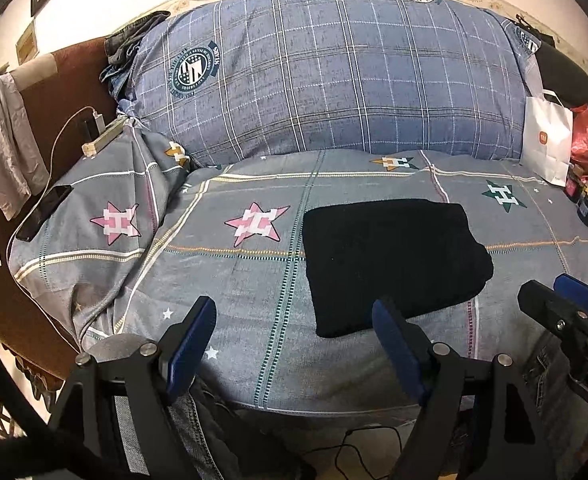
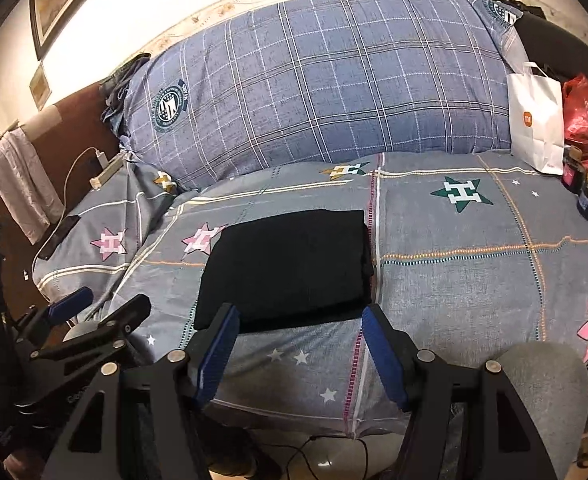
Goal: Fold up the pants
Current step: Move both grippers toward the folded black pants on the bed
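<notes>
The black pants (image 1: 393, 262) lie folded into a flat rectangle on the grey star-patterned bed sheet (image 1: 230, 276). In the right wrist view the same black pants (image 2: 290, 268) lie just beyond the fingertips. My left gripper (image 1: 294, 320) hovers over the bed's near edge, open and empty, left of the pants' near corner. My right gripper (image 2: 297, 320) is open with nothing between its blue pads, just short of the pants' near edge. The right gripper (image 1: 565, 296) shows at the right edge of the left wrist view, and the left gripper (image 2: 106, 300) at the left of the right wrist view.
A big blue plaid pillow (image 1: 325, 76) fills the back of the bed. A white paper bag (image 1: 547, 136), a red plastic bag (image 1: 587, 136) and small bottles stand at the right. A phone (image 1: 44, 212) on a cable and a power strip (image 1: 102, 136) lie at left.
</notes>
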`<state>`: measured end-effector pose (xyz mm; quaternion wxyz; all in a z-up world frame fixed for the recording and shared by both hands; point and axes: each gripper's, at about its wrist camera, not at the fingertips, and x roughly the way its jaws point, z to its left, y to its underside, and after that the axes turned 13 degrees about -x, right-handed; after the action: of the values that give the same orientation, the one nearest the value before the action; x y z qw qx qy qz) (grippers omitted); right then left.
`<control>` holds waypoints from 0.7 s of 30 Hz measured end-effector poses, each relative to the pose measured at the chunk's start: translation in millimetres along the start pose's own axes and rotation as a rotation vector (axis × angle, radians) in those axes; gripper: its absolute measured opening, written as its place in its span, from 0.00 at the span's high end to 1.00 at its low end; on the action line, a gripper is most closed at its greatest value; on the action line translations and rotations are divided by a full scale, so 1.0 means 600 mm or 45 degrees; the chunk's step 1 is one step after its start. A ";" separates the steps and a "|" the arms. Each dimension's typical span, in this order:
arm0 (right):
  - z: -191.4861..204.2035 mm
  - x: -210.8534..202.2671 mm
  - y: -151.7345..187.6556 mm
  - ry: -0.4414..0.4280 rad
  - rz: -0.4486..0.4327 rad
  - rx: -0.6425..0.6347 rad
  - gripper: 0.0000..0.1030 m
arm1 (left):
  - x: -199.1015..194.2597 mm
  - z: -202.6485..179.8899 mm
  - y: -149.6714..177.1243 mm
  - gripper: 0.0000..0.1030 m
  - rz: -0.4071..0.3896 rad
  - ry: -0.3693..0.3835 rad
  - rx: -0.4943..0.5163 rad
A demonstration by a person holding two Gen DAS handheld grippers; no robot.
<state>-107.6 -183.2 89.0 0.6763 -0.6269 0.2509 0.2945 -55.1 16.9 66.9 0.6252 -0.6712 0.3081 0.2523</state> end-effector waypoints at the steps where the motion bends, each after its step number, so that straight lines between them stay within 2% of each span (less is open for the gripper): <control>1: -0.001 0.003 -0.001 0.007 0.017 -0.001 0.34 | 0.003 -0.002 0.001 0.21 0.005 -0.003 0.006; 10: -0.043 0.037 0.017 -0.008 0.099 0.140 0.34 | 0.027 -0.012 0.012 0.21 0.058 -0.015 0.040; 16: -0.044 0.046 0.014 0.021 0.119 0.113 0.34 | 0.046 -0.025 0.017 0.21 0.103 -0.016 0.067; 21: -0.075 0.051 -0.027 0.000 0.060 0.151 0.34 | 0.053 -0.059 0.012 0.21 0.106 -0.016 0.127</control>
<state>-73.0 -226.1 74.6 0.7051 -0.5796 0.2826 0.2951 -40.1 -21.9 42.0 0.6487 -0.6242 0.3442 0.2667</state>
